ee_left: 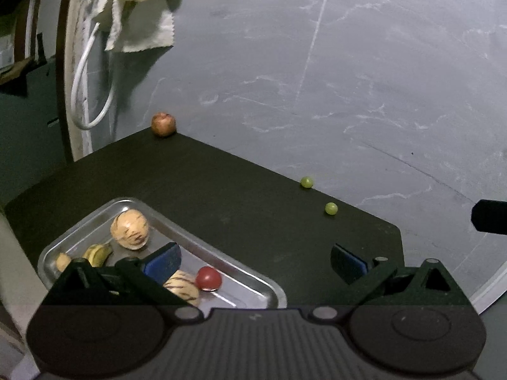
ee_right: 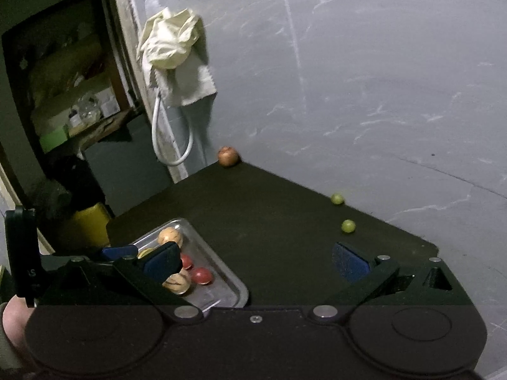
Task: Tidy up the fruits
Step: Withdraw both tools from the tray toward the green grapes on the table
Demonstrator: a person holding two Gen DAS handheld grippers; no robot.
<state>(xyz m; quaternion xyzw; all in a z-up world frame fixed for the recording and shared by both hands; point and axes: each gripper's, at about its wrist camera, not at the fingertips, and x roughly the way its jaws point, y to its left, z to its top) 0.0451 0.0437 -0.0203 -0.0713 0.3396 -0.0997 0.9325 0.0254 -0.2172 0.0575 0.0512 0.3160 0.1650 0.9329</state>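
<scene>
The fingers [ee_left: 163, 261] of the left gripper [ee_left: 256, 261] are spread wide with nothing between them, and those of the right gripper [ee_right: 256, 262] are likewise parted and bare. A metal tray [ee_left: 253, 280] is seen just under the left fingers, on a dark table [ee_left: 240, 196]; striped pale fruits [ee_left: 130, 228], a banana [ee_left: 97, 253] and a red fruit [ee_left: 208, 278] are held in it. Farther off, two green grapes [ee_left: 331, 208] lie near the table's right edge, and an apple [ee_left: 163, 123] sits at the far corner.
</scene>
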